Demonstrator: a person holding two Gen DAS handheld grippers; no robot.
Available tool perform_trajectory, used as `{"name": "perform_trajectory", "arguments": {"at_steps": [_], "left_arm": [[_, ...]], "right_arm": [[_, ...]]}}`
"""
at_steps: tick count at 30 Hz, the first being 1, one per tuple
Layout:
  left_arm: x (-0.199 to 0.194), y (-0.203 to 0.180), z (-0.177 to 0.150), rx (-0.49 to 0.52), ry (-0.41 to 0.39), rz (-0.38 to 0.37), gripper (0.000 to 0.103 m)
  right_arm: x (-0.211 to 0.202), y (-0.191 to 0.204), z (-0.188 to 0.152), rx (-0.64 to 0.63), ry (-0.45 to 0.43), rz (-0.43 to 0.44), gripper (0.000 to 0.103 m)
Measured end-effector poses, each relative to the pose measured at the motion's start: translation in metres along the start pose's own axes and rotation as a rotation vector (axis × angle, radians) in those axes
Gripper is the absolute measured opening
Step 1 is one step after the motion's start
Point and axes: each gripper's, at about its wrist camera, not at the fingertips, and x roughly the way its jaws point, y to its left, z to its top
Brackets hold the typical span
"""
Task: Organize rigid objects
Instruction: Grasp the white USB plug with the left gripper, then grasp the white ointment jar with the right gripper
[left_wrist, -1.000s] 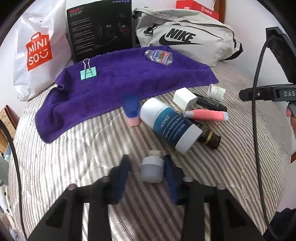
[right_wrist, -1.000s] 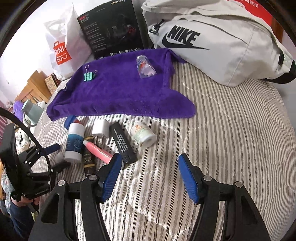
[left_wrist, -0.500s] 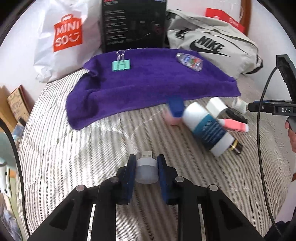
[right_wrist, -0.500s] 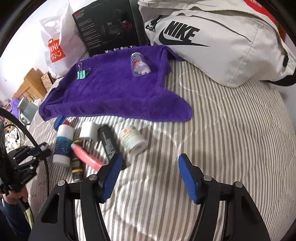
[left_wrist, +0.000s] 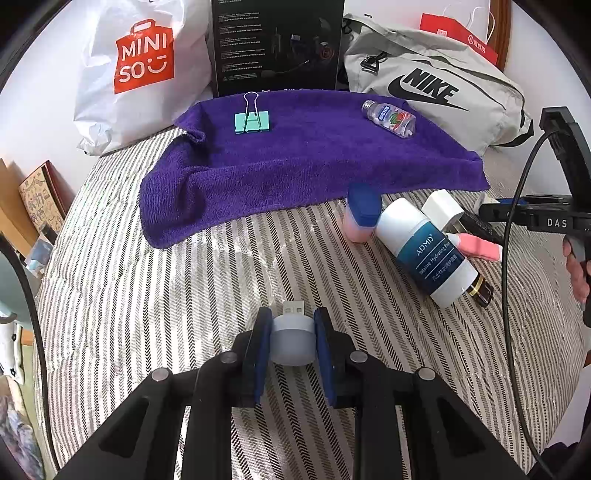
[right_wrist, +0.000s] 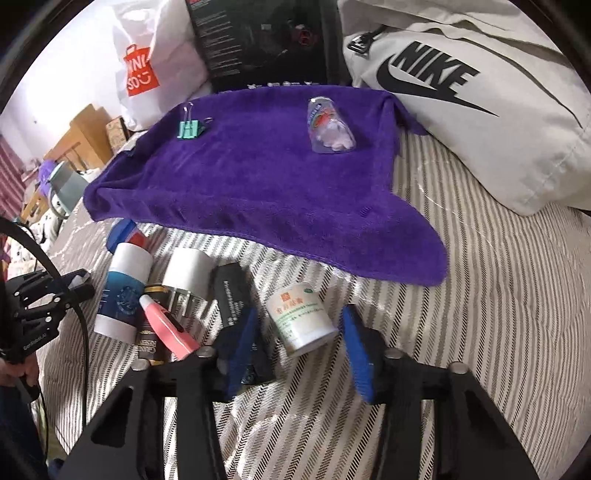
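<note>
Bed with a striped quilt (left_wrist: 155, 306); purple towel (left_wrist: 295, 166) spread toward the headboard end. Already lying on the towel: a teal binder clip (left_wrist: 253, 120) and a small clear bottle (left_wrist: 389, 118). The towel looks like the collecting spot, so two pieces seem sorted.

Left claw (left_wrist: 291, 338): pressed onto a small white USB plug-in light (left_wrist: 292, 341), pads flat on both its sides, metal plug pointing away toward the towel. It sits just over the bare quilt, well short of the towel edge.

Right claw (right_wrist: 299, 345): jaws closing around a small white jar (right_wrist: 301, 321) with green print, lying on its side on the quilt. The jar is between the pads, but a gap shows on each side; not gripped yet.

Unsorted heap just left of the jar: white-and-blue tube (right_wrist: 123, 295), white charger (right_wrist: 188, 275), black stick (right_wrist: 232, 291), pink tube (right_wrist: 166, 325), blue-capped bottle (right_wrist: 125, 232).

Step in hand, my reading: double pick, left one done, right one mid-close.

Next calls for: the right to finish closing squarely on the round jar, which may roll, then both carried to open towel clear of clip and bottle.
</note>
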Motion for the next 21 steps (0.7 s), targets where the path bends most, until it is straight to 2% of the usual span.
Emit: {"name": "perform_trajectory", "arguments": {"at_steps": [2, 4, 6, 11, 18, 21], "left_arm": [[-0.001, 0.0, -0.001, -0.005, -0.003, 0.0, 0.023], [0.0, -0.001, -0.001, -0.008, -0.007, 0.008, 0.023], [0.0, -0.002, -0.002, -0.004, -0.01, 0.018, 0.023], [-0.001, -0.003, -0.003, -0.006, -0.019, 0.028, 0.023], [-0.004, -0.001, -0.002, -0.014, 0.0, 0.011, 0.023], [-0.008, 0.003, -0.002, -0.034, -0.008, -0.002, 0.023]], "right_arm": [[-0.002, -0.004, 0.0, 0.011, 0.009, -0.002, 0.038], [-0.006, -0.007, -0.002, 0.015, 0.01, -0.048, 0.039], [-0.007, -0.008, -0.007, 0.011, 0.026, -0.046, 0.039], [-0.004, 0.001, -0.011, -0.066, 0.031, -0.096, 0.039], [-0.005, -0.004, -0.008, -0.04, 0.017, -0.063, 0.038], [-0.01, -0.009, -0.009, -0.001, 0.014, -0.012, 0.037]]}}
